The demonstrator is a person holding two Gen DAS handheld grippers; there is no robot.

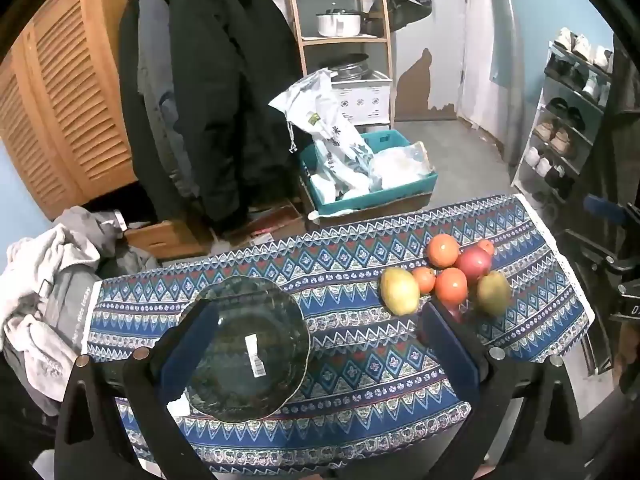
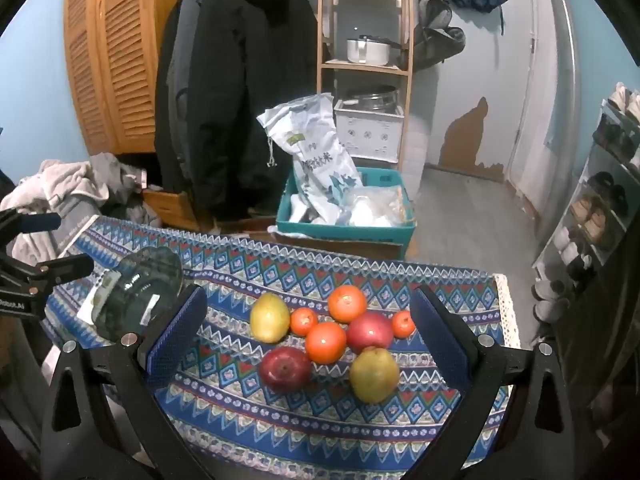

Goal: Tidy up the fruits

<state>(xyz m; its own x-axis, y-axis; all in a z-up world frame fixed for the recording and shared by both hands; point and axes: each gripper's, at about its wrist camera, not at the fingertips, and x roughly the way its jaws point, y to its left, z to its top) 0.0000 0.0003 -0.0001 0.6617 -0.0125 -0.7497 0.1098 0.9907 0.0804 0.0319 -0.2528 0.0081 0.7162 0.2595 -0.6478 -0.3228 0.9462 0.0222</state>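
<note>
Near red apple point(image 2: 285, 368), right-view only

Both views are evenly lit by cool indoor light, with only soft shadows cast. Strong fisheye bending and black corners are seen at the edges. A white glare streak is carried by the dark glass scalloped plate point(image 1: 248, 344). Slight softness is noted throughout.
</note>
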